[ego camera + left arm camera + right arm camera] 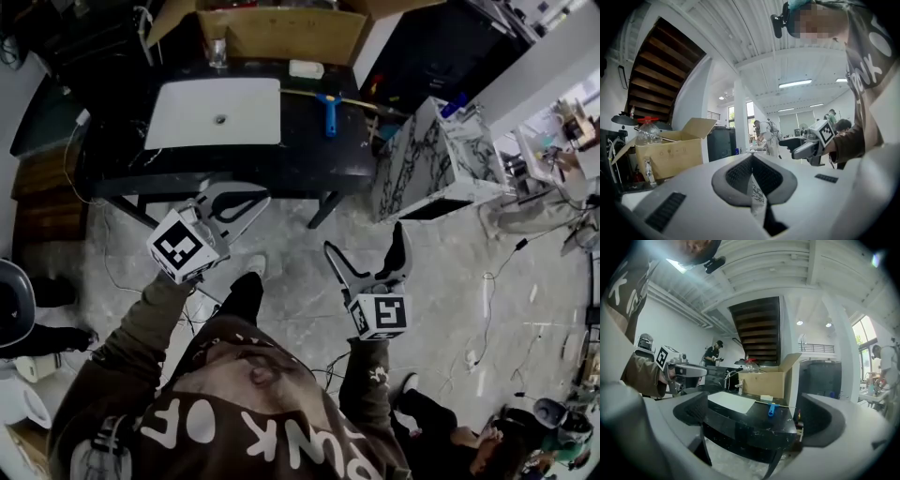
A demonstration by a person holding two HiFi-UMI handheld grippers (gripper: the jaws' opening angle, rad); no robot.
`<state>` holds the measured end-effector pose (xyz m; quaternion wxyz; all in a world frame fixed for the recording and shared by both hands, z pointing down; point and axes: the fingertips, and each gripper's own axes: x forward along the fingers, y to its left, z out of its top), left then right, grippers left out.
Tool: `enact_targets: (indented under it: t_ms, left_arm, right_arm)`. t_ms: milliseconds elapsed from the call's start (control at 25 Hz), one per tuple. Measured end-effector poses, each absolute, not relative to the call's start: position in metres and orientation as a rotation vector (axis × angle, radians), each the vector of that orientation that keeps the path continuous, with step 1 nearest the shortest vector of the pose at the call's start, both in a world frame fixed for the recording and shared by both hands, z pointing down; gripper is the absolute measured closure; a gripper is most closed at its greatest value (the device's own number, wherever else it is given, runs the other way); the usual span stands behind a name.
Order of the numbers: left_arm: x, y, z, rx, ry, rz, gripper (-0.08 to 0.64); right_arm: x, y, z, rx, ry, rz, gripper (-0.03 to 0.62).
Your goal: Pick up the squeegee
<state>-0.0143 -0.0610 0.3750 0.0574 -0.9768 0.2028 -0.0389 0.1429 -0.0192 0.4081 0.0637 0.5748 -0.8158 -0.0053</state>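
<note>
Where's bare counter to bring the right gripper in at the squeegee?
Bare black counter lies on the near side of the squeegee, between the sink and the counter's right edge. Behind the squeegee it is crowded: a white block and a cardboard box.

The black table (309, 159) is gleaming glossy, its stone-like top flecked with pale specks. The white sink (187, 117) is looking smooth and matt. The box (281, 36) is showing plain brown cardboard. The squeegee (330, 111) is showing a blue handle of smooth plastic. The right gripper (366, 242) is wearing a matt grey shell, its dark pads (696, 411) ribbed.
</note>
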Motion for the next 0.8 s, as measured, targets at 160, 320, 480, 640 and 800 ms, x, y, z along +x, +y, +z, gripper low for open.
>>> enact_targets:
  t_ms: [160,320,480,640,800]
  left_arm:
    - [-0.009,-0.119,0.377,-2.993,0.570,-0.128,0.557]
    - [-0.004,-0.175,0.381,-3.016,0.548,-0.135,0.557]
    - [0.000,-0.219,0.387,-3.041,0.520,-0.131,0.557]
    - [0.003,-0.250,0.392,-3.061,0.496,-0.131,0.557]
    - [0.006,-0.272,0.397,-3.071,0.492,-0.141,0.557]
  right_arm:
    - [0.143,-0.080,0.411,1.749,-2.429,0.025,-0.005]
    - [0.144,-0.138,0.411,1.757,-2.401,0.053,-0.005]
    - [0.146,-0.187,0.417,1.765,-2.371,0.075,-0.005]
    - [0.149,-0.227,0.427,1.778,-2.336,0.109,-0.005]
    - [0.152,-0.263,0.440,1.782,-2.319,0.131,-0.005]
